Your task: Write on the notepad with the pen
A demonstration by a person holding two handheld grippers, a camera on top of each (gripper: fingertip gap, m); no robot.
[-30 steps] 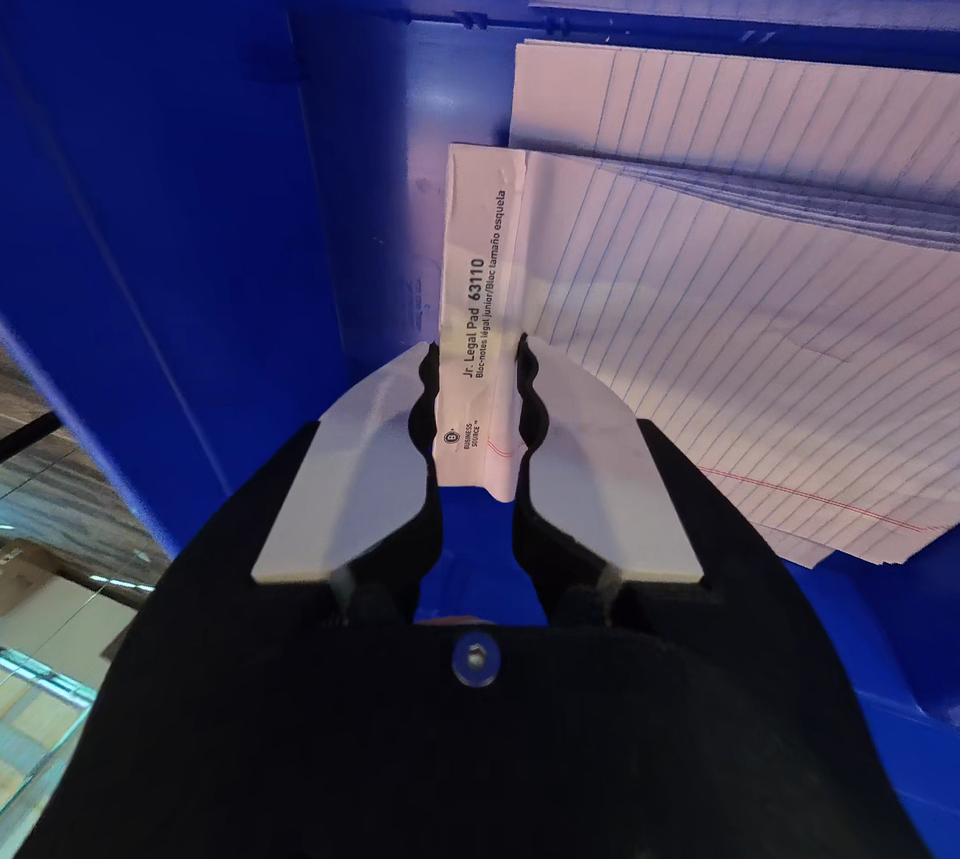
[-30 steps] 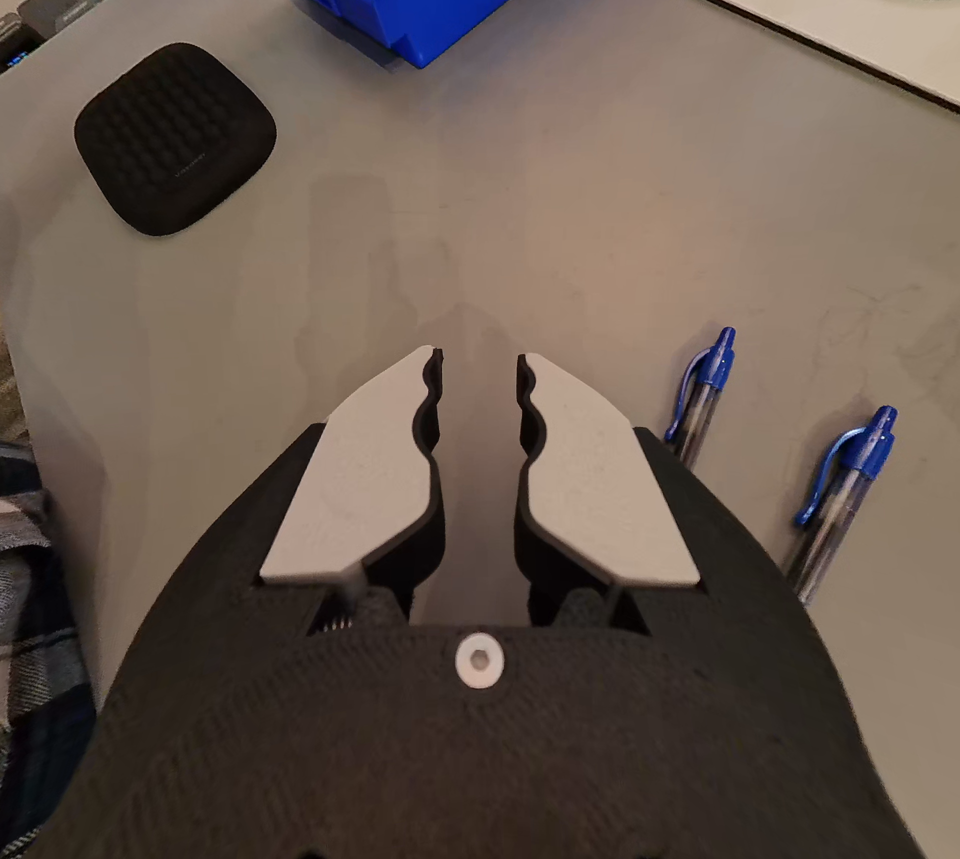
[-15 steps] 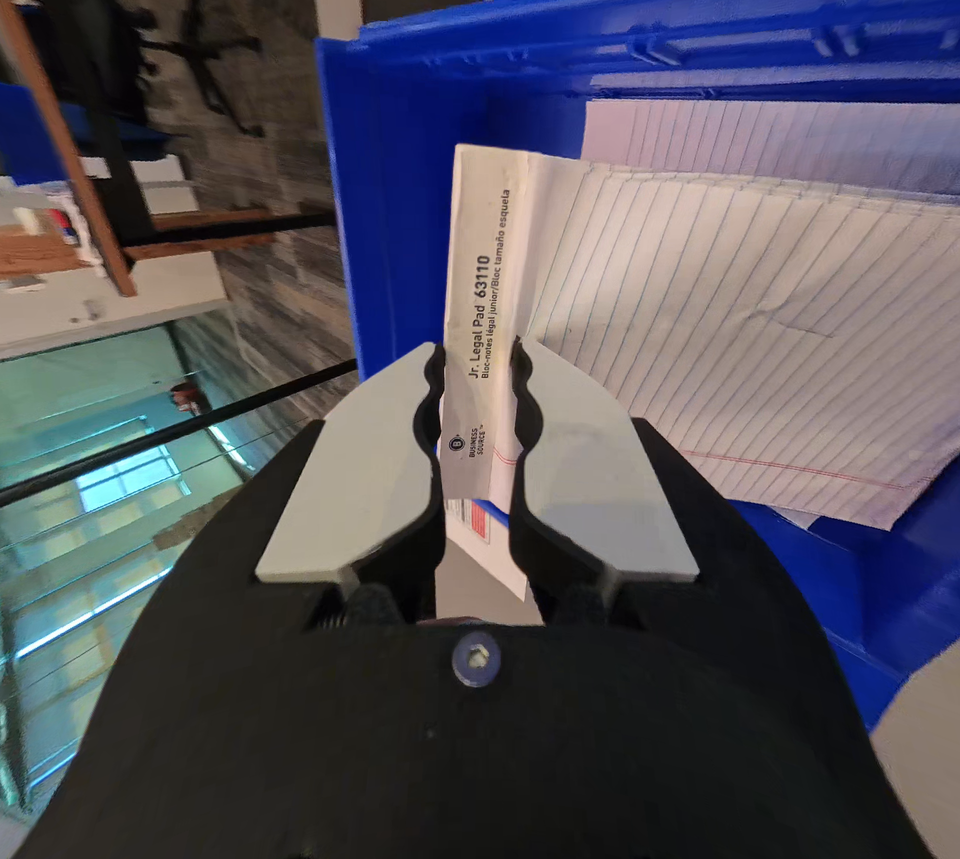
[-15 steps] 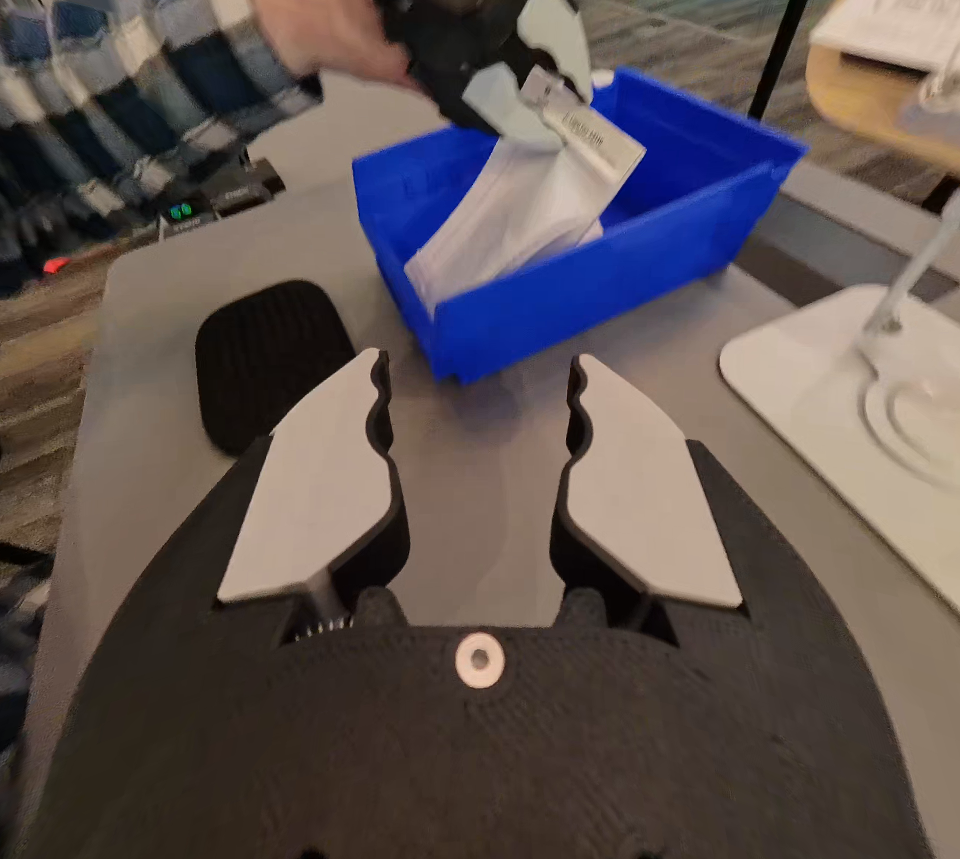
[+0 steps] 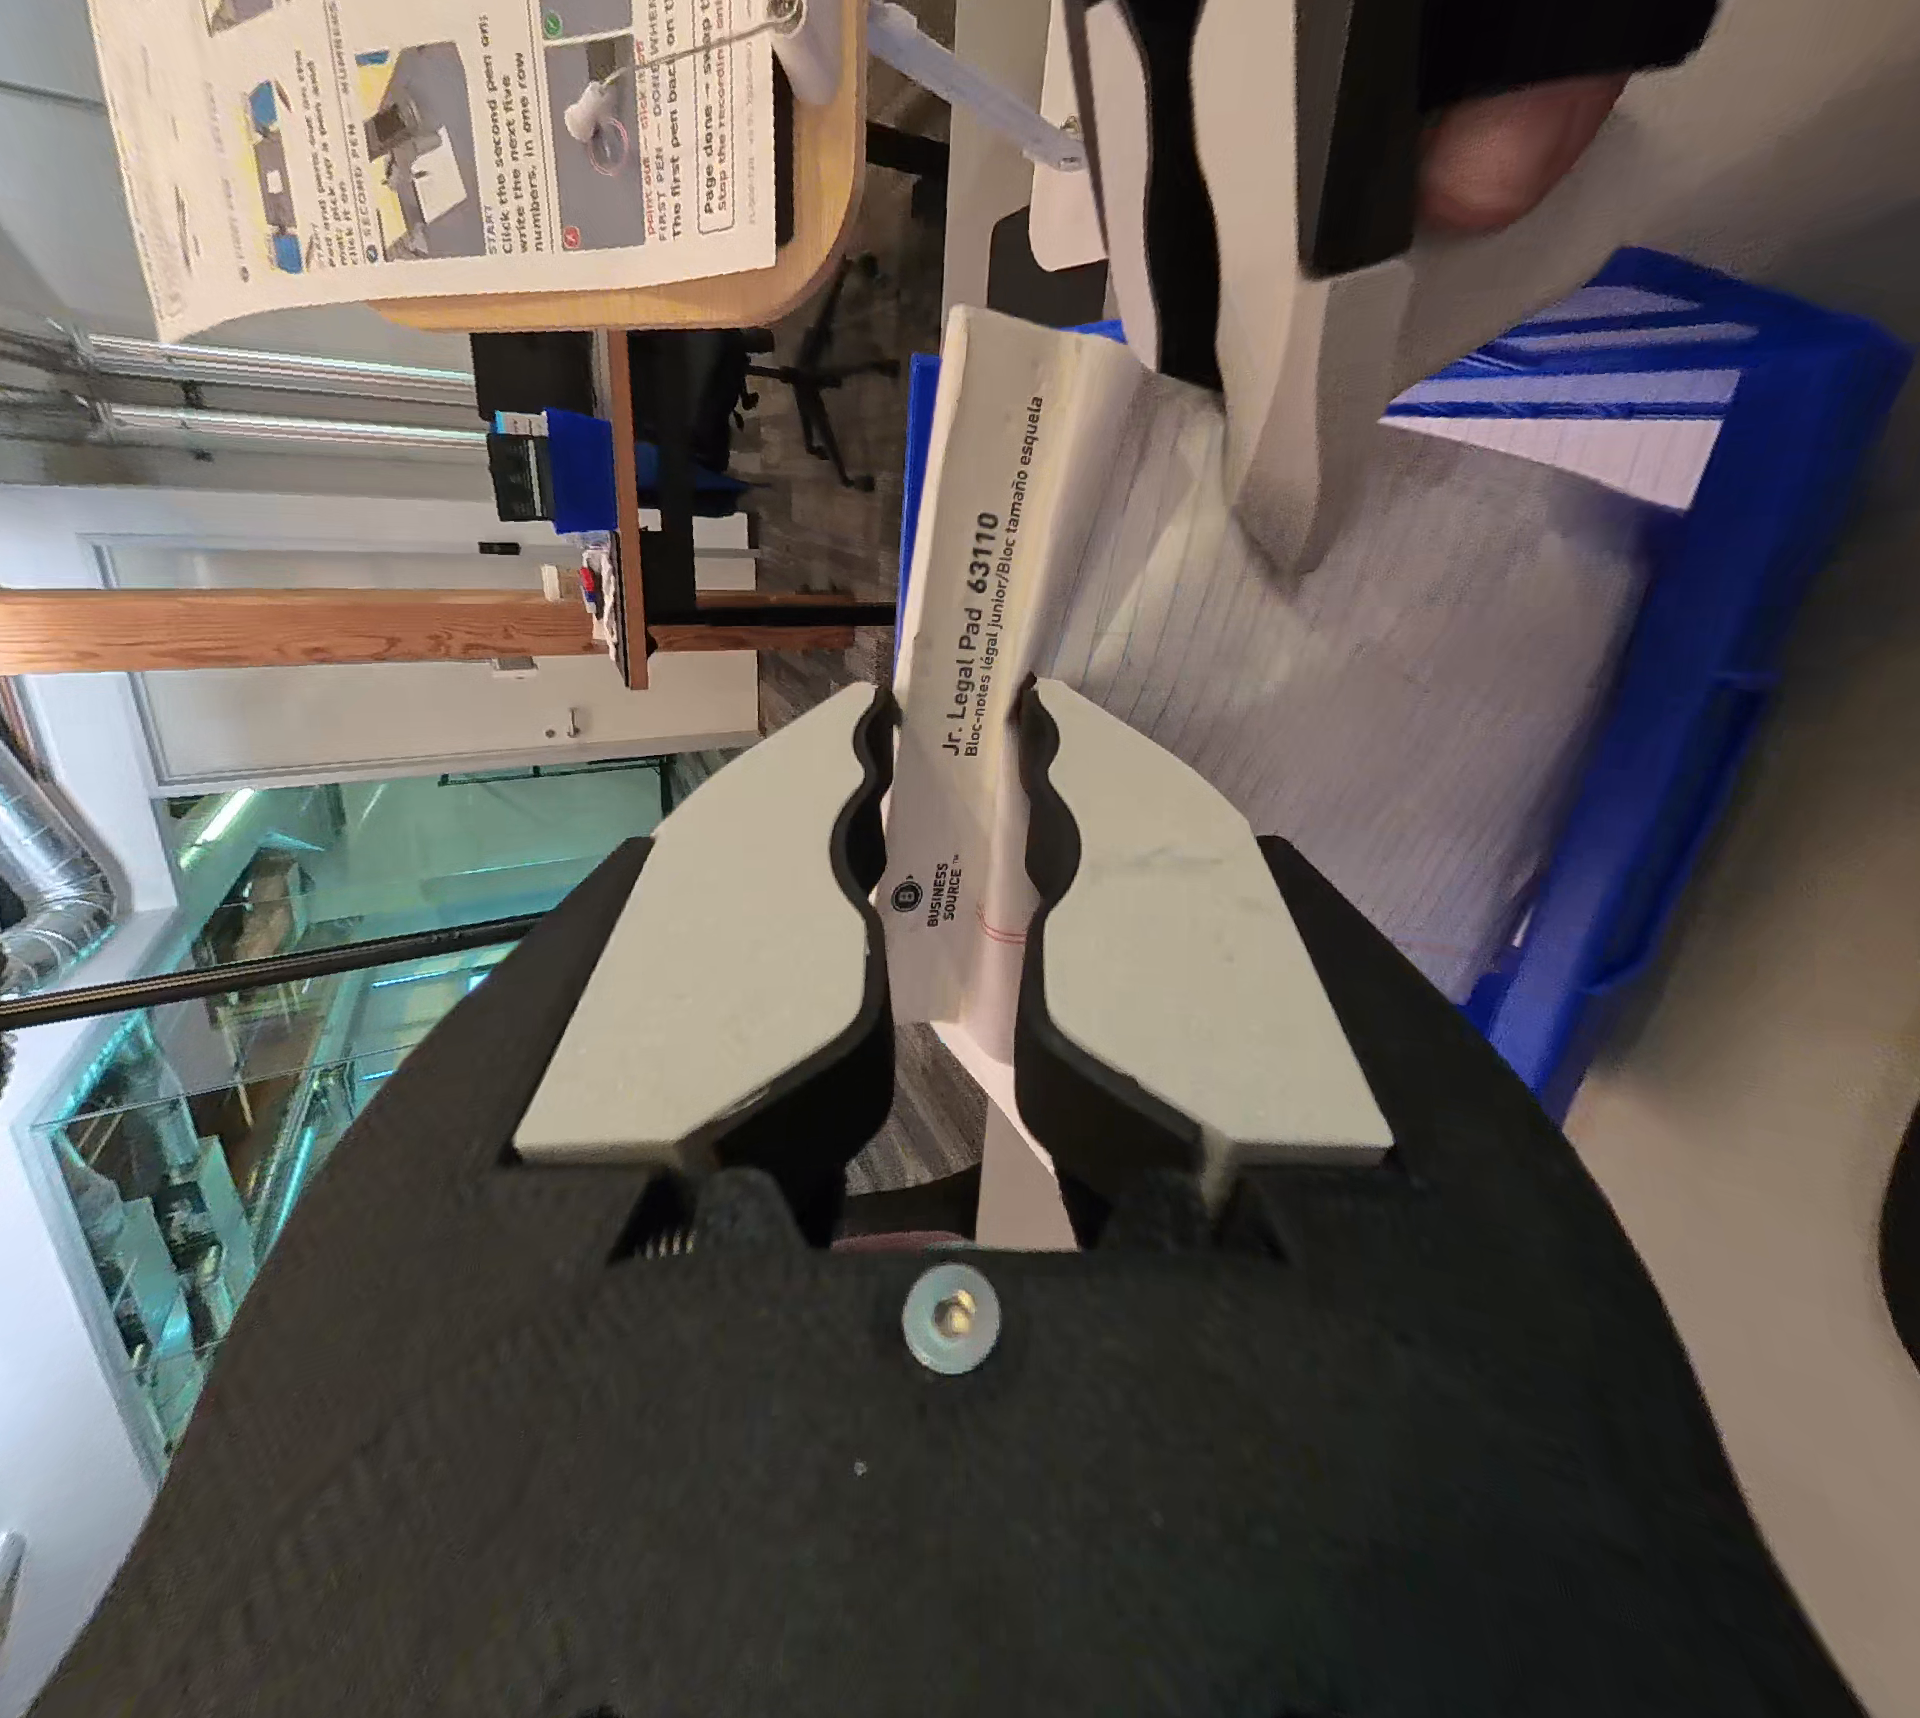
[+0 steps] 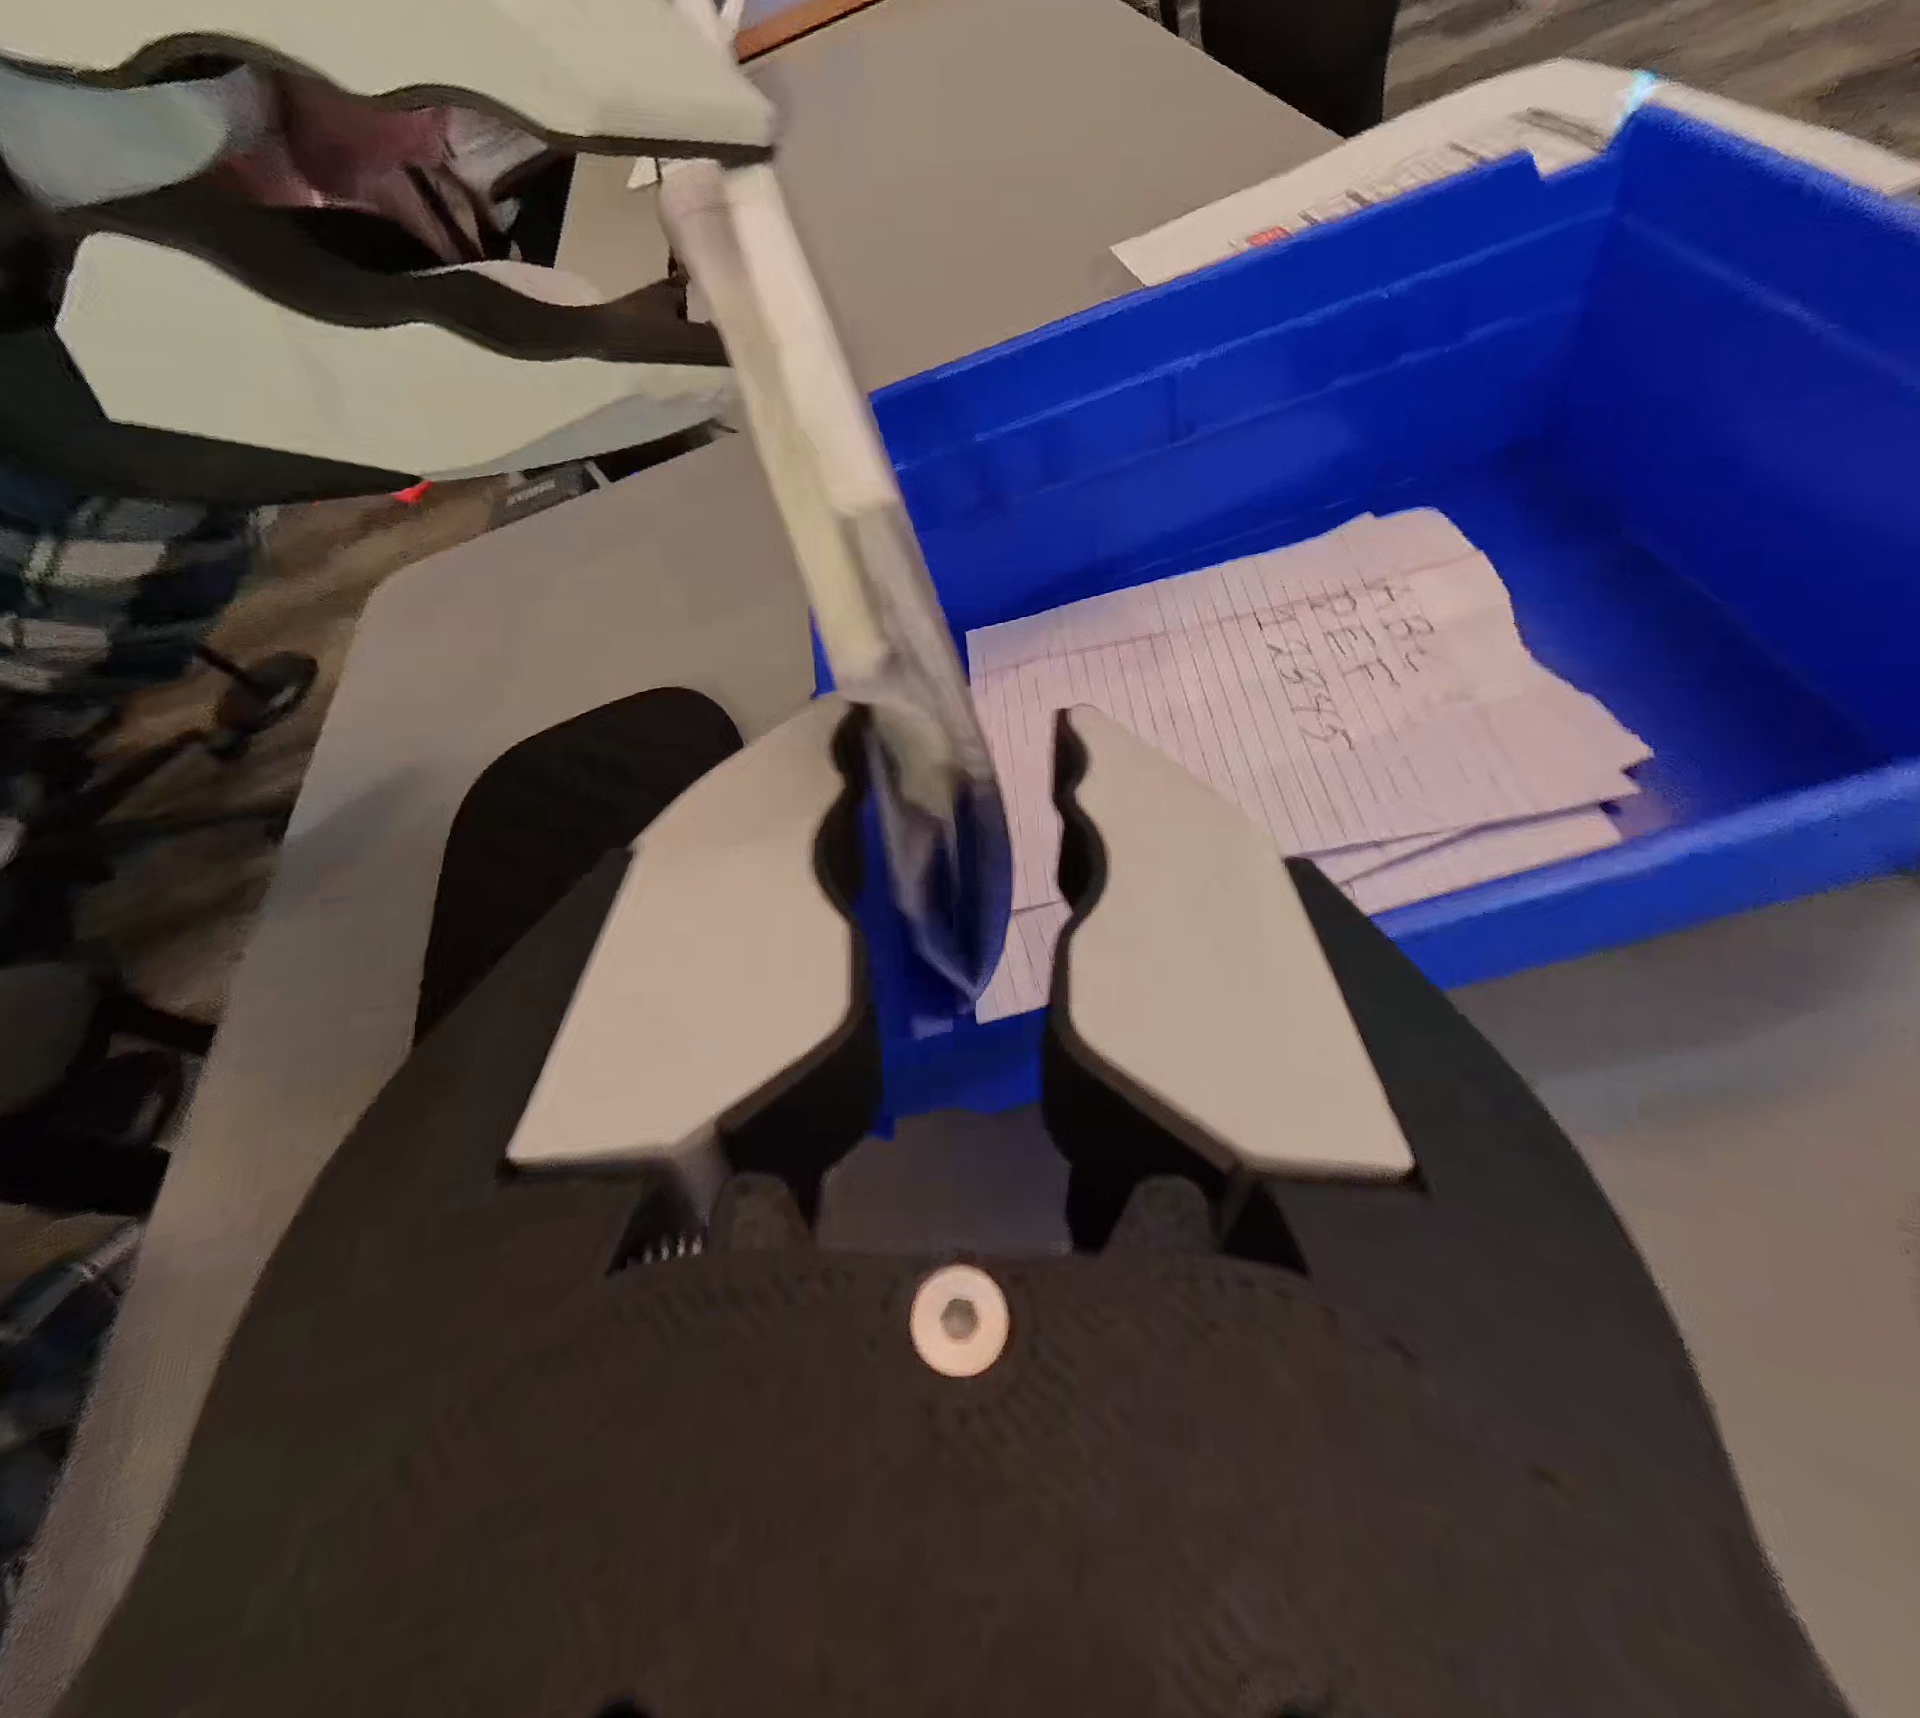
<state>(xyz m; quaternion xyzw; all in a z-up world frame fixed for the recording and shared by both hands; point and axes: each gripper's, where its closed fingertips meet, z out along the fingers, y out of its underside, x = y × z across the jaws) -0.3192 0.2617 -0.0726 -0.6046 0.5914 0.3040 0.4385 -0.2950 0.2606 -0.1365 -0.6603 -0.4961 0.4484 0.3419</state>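
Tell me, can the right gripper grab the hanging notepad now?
Probably yes. The notepad hangs from the left gripper, and its lower edge already dangles between the right gripper's open fingers, nothing blocking.

A blue bin stands on a grey table, loose lined sheets lying inside it. A black pad lies to its left.
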